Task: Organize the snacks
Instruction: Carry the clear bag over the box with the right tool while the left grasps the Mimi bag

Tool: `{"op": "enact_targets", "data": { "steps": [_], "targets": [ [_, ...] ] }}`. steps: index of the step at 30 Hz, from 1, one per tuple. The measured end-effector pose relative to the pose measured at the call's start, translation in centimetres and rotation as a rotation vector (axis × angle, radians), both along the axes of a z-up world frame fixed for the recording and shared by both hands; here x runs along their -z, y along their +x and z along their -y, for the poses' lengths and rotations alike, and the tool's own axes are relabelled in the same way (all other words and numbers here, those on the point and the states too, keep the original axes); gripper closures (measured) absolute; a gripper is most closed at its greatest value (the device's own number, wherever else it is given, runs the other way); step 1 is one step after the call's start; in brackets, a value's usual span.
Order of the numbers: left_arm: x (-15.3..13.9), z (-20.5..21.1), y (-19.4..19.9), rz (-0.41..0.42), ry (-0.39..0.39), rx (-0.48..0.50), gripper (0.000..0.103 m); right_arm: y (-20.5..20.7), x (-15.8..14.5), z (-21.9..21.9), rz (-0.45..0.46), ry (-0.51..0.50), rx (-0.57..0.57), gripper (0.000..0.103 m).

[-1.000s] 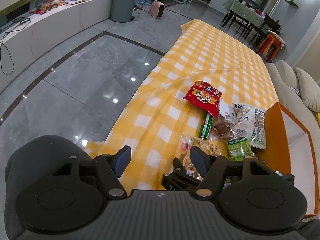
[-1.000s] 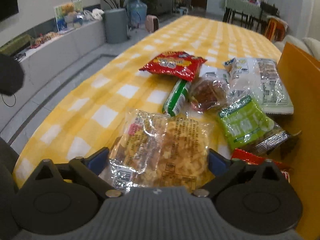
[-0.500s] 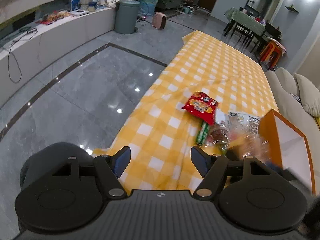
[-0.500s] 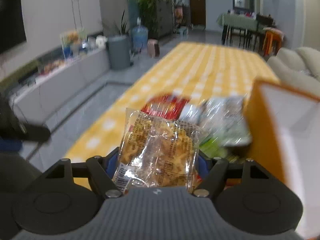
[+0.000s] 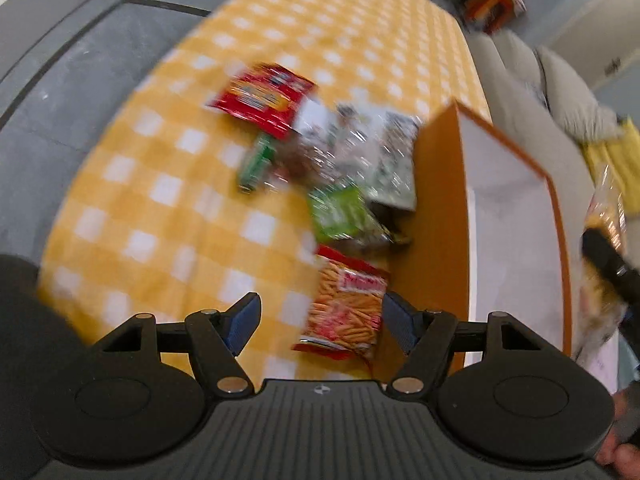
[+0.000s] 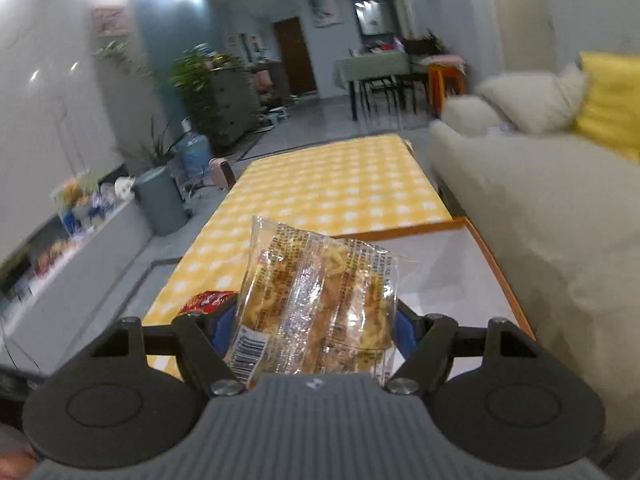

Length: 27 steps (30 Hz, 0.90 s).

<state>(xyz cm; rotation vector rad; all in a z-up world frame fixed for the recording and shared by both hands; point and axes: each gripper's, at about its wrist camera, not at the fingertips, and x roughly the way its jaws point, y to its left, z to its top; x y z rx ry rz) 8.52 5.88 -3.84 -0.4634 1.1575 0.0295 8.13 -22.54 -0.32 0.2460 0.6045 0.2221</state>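
1. While my right gripper [image 6: 316,328] is raised, its blue-padded fingers [image 6: 404,330] are clamped on the clear crinkly plastic packet of golden fried snack pieces [image 6: 320,304], which stands upright between them, above the near part of the box.
2. Just beyond that packet I see the shallow orange-walled cardboard box with a white floor [image 6: 460,276], lying open on the surface beside the beige sofa [image 6: 540,216].
3. On my left gripper [image 5: 322,322] the fingers [image 5: 244,320] stand wide apart with nothing between them, hovering over the yellow-and-white checked cloth surface [image 5: 168,200].
4. Right ahead of those fingers lies the red packet of orange stick snacks [image 5: 346,304], flat on the cloth and touching the box's orange outer wall [image 5: 436,216].
5. Farther out, blurred by motion, I make out a green packet [image 5: 340,214], a silvery clear packet [image 5: 376,156], a slim green wrapper [image 5: 256,164] and a red foil bag [image 5: 262,98], clustered beside the box.
6. At the right edge of the left view, the held snack packet shows above the box's far side.
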Motion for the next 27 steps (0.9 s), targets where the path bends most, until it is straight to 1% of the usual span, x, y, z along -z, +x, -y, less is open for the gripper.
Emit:
{"op": "enact_targets", "data": {
  "steps": [2,3,5,6,8,10,11,12,14,16,17,18,19,20,21,23,25,27],
  "targets": [
    [1.4,1.9,0.8,-0.004,0.059,0.035,0.021,0.4,0.1,1.2,-0.029,0.048,0.025,0.031],
    [2.3,2.9,1.5,0.004,0.107,0.067,0.021,0.5,0.3,1.7,-0.040,0.062,0.037,0.031],
    [4.1,4.1,2.1,0.005,0.176,0.119,0.023,0.7,0.6,2.2,-0.051,0.075,0.044,0.031],
    [4.8,4.3,1.9,-0.002,0.192,0.136,0.024,0.7,0.6,2.3,-0.051,0.082,0.043,0.031],
    [6.2,4.8,2.1,-0.004,0.191,0.168,0.025,0.6,0.5,2.3,-0.044,0.082,0.034,0.030],
    [7.0,5.1,2.0,0.023,0.141,0.217,0.025,0.2,0.3,2.0,-0.034,0.077,0.021,0.030],
    [7.1,5.3,2.0,0.031,0.126,0.240,0.025,0.3,0.2,1.7,-0.033,0.078,0.017,0.030],
    [7.4,5.5,2.2,0.024,0.128,0.256,0.024,0.3,0.1,1.6,-0.035,0.081,0.011,0.030],
    [8.2,5.9,2.6,-0.004,0.146,0.281,0.024,0.1,0.2,2.2,-0.041,0.089,0.009,0.030],
    [9.0,6.3,2.9,-0.012,0.171,0.283,0.016,0.8,0.6,1.9,-0.050,0.094,0.008,0.030],
    [9.3,6.5,3.0,-0.019,0.191,0.280,0.016,0.7,0.6,2.0,-0.052,0.094,0.010,0.030],
    [9.7,6.7,3.1,-0.033,0.228,0.272,0.012,0.8,0.7,2.0,-0.056,0.093,0.010,0.030],
    [9.7,6.7,3.0,-0.022,0.232,0.262,0.015,0.9,0.7,2.0,-0.059,0.093,0.011,0.030],
    [9.6,6.6,2.8,-0.015,0.233,0.252,0.022,0.9,0.6,2.0,-0.060,0.093,0.013,0.030],
    [9.4,6.4,2.6,-0.014,0.239,0.245,0.025,1.2,0.6,2.1,-0.061,0.091,0.013,0.030],
    [8.6,6.1,2.5,-0.008,0.259,0.236,0.047,1.2,0.5,2.0,-0.061,0.083,0.015,0.030],
    [8.1,5.5,2.2,0.012,0.274,0.233,0.052,1.3,0.5,2.0,-0.058,0.074,0.019,0.030],
    [8.0,4.9,2.2,0.031,0.256,0.236,0.055,1.3,0.4,2.0,-0.061,0.082,0.022,0.030]
  ]
}}
